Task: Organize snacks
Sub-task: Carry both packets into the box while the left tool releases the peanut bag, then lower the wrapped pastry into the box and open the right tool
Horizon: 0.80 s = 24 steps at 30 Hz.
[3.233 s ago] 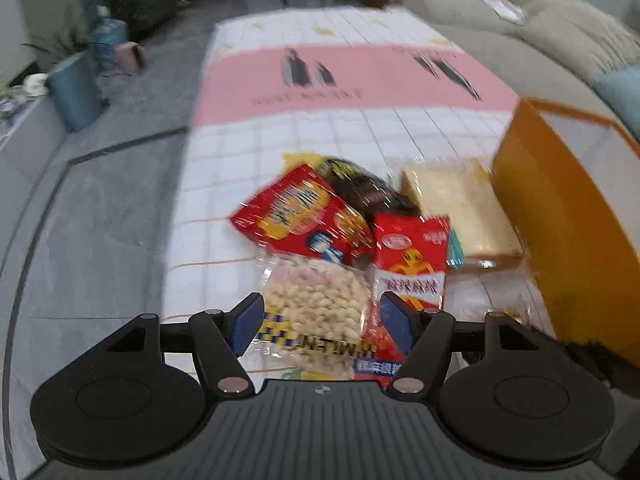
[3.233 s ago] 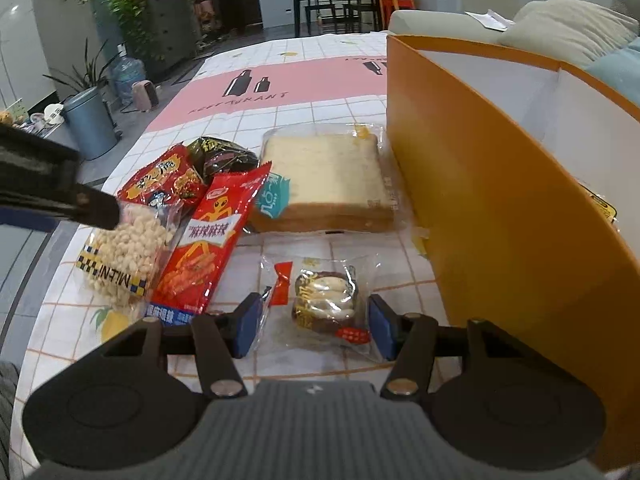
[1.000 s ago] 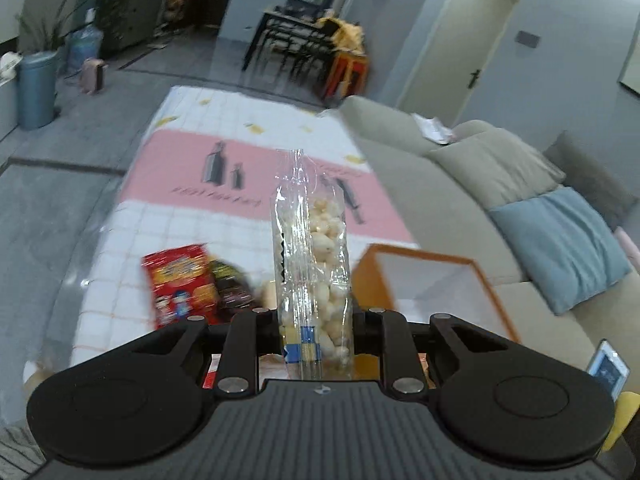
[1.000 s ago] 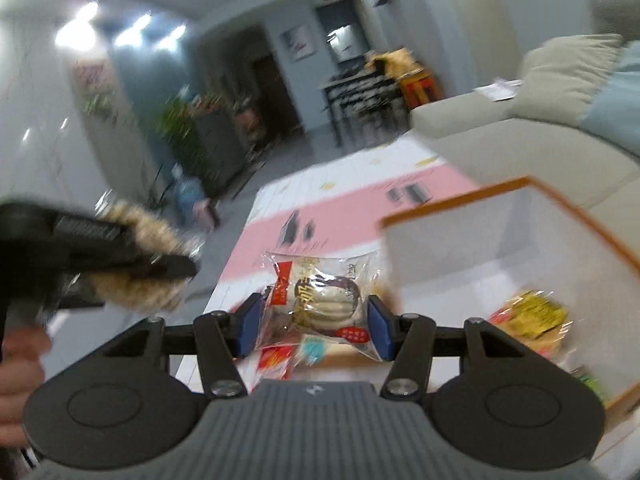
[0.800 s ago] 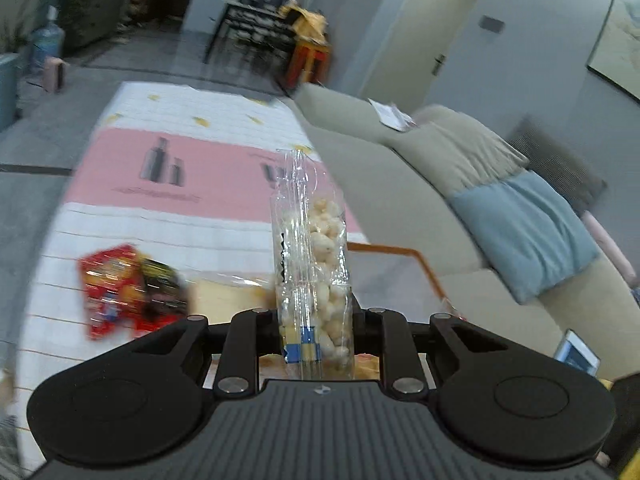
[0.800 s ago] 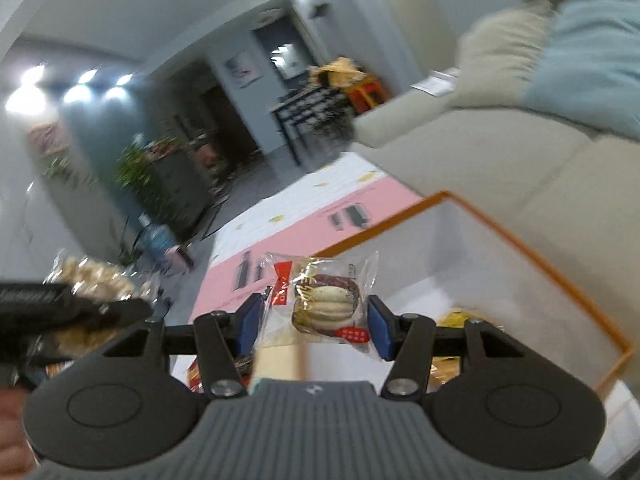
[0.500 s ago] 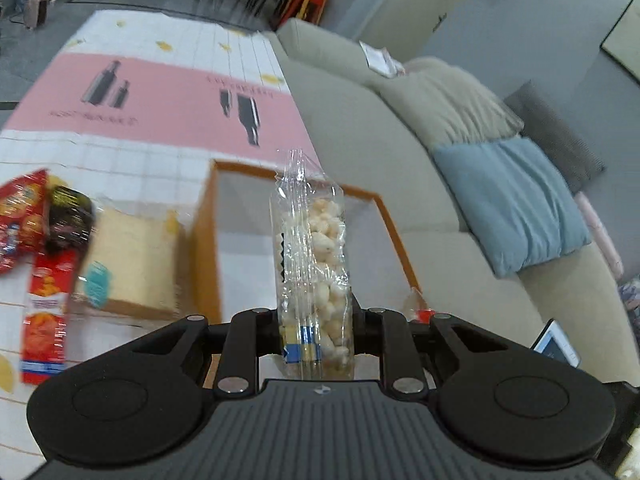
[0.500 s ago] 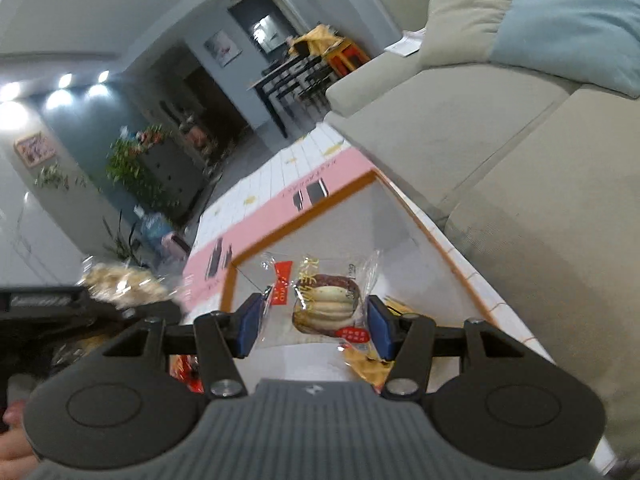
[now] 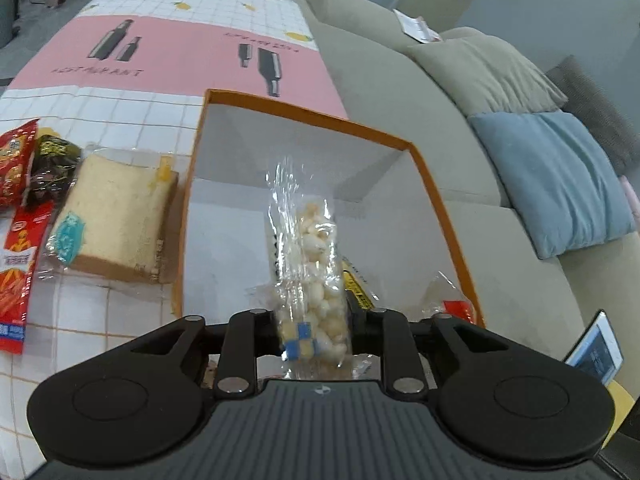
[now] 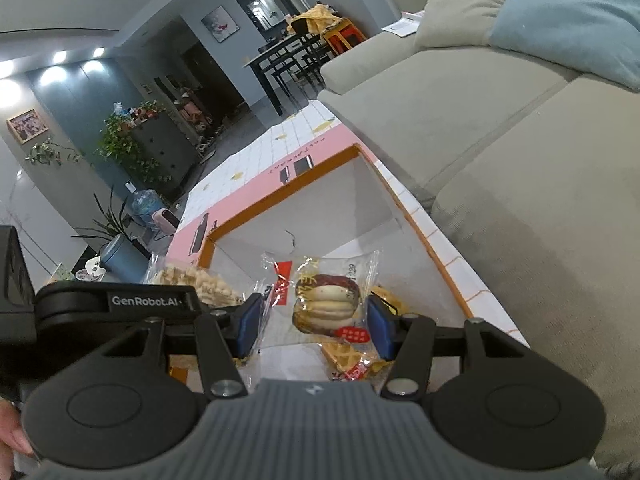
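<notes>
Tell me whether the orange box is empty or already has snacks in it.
Not empty. The orange box already holds wrapped snacks on its white floor; most of that floor is bare.

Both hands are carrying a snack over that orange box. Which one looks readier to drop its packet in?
Probably the left. Its left gripper has just been opening, so the puffed-snack bag sits loose between the jaws above the orange box. The right gripper is clamped on the cake packet.

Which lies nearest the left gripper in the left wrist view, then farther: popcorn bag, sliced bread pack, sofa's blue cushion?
1. Popcorn bag, between the left gripper's jaws, over the orange box.
2. Sliced bread pack, on the table, left.
3. Blue cushion, far right.
</notes>
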Motion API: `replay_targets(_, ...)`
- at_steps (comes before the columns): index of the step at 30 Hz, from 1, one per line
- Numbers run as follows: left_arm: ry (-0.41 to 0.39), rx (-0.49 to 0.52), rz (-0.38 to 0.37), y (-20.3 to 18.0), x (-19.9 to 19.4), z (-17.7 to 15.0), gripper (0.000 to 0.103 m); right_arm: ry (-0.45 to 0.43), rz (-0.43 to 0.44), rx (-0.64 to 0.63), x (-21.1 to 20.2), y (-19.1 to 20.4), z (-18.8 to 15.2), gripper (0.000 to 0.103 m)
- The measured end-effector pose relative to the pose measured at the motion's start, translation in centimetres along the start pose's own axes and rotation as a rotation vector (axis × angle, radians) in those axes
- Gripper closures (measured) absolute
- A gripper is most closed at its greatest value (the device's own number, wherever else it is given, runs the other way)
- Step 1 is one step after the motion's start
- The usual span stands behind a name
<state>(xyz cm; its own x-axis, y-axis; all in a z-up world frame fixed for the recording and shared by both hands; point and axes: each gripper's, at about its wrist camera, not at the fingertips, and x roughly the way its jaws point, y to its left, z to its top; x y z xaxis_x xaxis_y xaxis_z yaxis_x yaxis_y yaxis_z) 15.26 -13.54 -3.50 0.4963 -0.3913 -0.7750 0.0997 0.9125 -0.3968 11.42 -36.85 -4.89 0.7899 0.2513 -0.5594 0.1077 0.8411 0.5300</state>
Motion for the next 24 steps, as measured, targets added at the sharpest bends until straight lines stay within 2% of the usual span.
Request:
replay_targets(1,0.002,0.008,0.02,-0.2,0.0,0.0,0.05,0.001,-0.002,0.008,-0.1,-0.2,-0.1,0.049)
replay_targets(2,0.005,0.021,0.039,-0.3,0.0,-0.1,0.03,0.0,0.006,0.016,-0.1,-0.2,0.0,0.049)
replay_targets(3,0.006,0.033,0.058,-0.4,-0.1,-0.1,0.027,-0.002,0.01,0.027,-0.1,-0.3,0.1,0.049)
replay_targets(5,-0.013,0.044,0.102,-0.4,-0.6,-0.4,0.029,-0.004,0.013,0.034,-0.1,-0.3,0.4,0.049)
replay_targets(7,-0.018,0.046,0.1,-0.3,-1.3,-0.4,0.03,-0.005,0.012,0.032,-0.1,-0.2,0.3,0.049)
replay_targets(10,-0.028,0.055,0.137,-0.2,-2.6,-0.4,0.032,-0.005,0.006,0.028,-0.2,-0.2,0.2,0.049)
replay_targets(13,-0.013,0.093,0.129,-0.4,-3.5,-0.3,0.032,-0.006,0.001,0.024,-0.2,-0.1,0.2,0.049)
replay_targets(16,-0.056,0.122,0.156,-0.7,-5.1,-0.4,0.032,-0.008,-0.005,0.012,-0.2,0.1,0.2,0.049)
replay_targets(20,-0.113,0.158,0.183,-0.8,-6.5,-0.2,0.032,-0.023,-0.033,-0.048,-0.4,1.0,0.0,0.049)
replay_targets(24,-0.127,0.151,0.174,-0.1,-7.2,-0.1,0.032,0.002,-0.075,-0.115,-0.2,2.0,-0.3,0.049)
